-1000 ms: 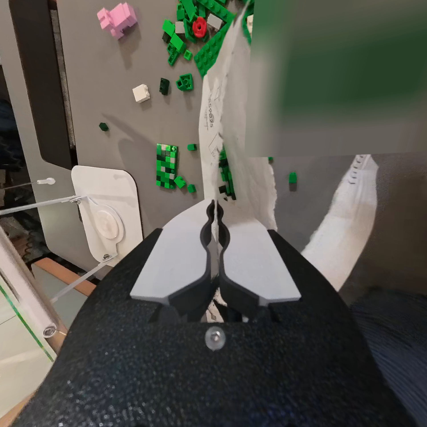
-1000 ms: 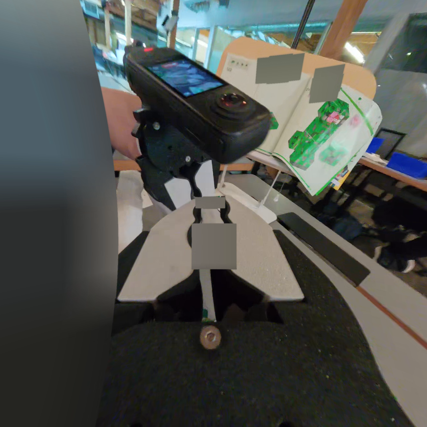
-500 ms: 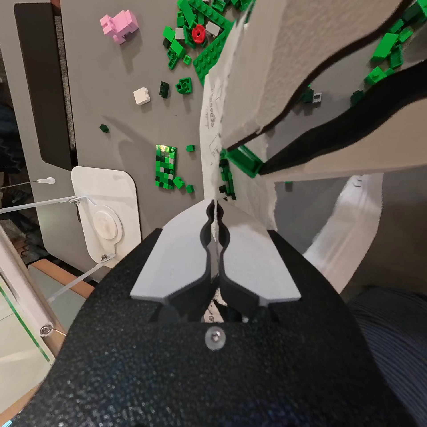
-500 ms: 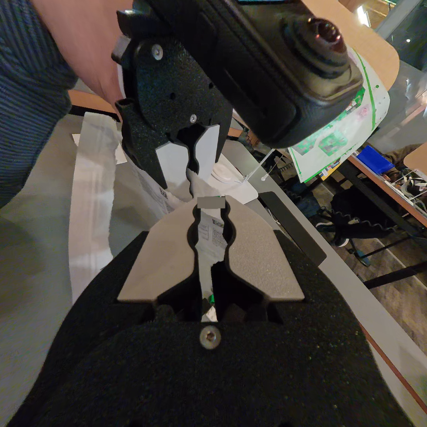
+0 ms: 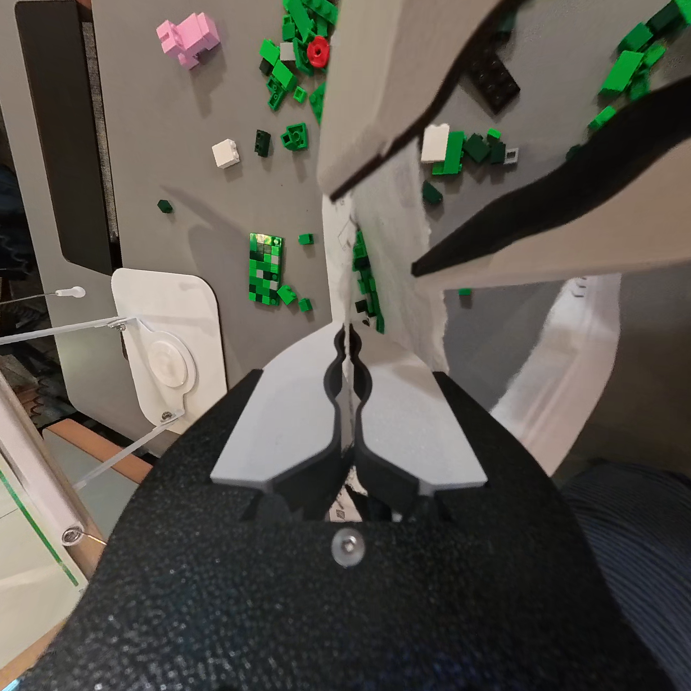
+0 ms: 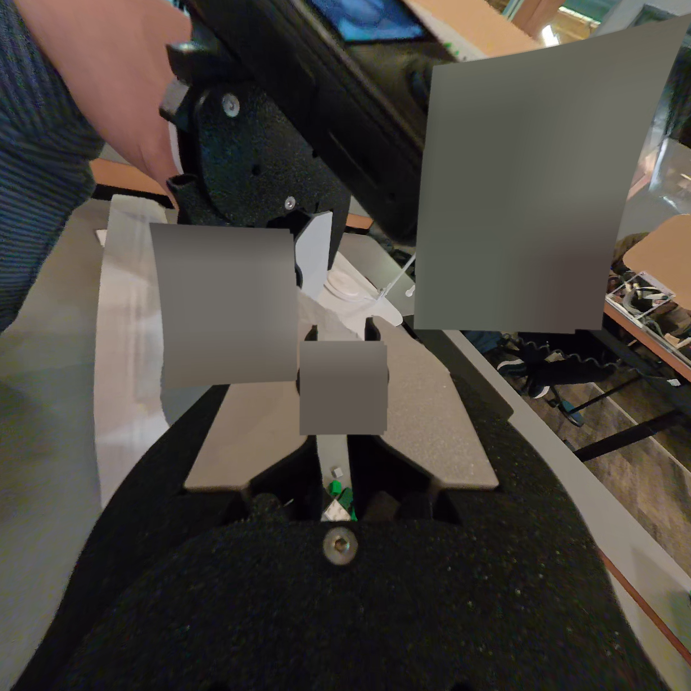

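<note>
The left gripper holds its fingers pressed shut on the edge of a white paper bag. The right gripper has its fingers apart around the same bag, above green bricks scattered on the grey tabletop.

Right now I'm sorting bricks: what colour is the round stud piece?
Red; left wrist view.
</note>
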Demonstrator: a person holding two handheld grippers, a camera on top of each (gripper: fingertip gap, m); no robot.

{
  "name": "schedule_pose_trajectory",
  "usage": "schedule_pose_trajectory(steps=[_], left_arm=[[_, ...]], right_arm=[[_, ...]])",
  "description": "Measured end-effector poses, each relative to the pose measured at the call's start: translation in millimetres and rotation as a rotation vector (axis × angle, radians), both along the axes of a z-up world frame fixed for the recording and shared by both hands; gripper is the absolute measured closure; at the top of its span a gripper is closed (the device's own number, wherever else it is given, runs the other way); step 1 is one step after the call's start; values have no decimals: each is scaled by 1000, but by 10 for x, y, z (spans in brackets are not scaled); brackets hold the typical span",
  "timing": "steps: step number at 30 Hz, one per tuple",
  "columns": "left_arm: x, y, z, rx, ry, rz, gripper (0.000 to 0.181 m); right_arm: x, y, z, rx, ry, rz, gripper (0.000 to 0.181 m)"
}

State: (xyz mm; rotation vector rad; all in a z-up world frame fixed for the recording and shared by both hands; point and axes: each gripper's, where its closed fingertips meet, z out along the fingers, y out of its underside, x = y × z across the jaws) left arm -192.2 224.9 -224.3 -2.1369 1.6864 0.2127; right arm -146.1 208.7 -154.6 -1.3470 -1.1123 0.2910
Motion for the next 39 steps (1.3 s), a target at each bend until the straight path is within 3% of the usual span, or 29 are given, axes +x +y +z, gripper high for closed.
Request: schedule_pose_trajectory(steps=[1,6,13,23,27,32,39], left_arm=[[-10,4,-4,-2,1,5,181],[-108,25,-33,-22,2,51,181],[-354,-36,-55,-16,28,148,181],[-1209,-584,-260,52,249,303,181],[-1402,-783,-332,101,249,375,181],[-1399,-752,-355,272,207,377,181],[-1337,-852,-498,211,228,368,181]], right_arm=[[25,4,29,11,17,-10,157],[235,107,84,25,115,-82,157],[579,191,-196,-36,113,-107,157],[1141,301,-694,-85,152,-79,161],[1170,267,-692,-92,185,-57,162],[1129,227,-748,-117,202,-47,163],[1024,144,-814,-86,142,-20,165]])
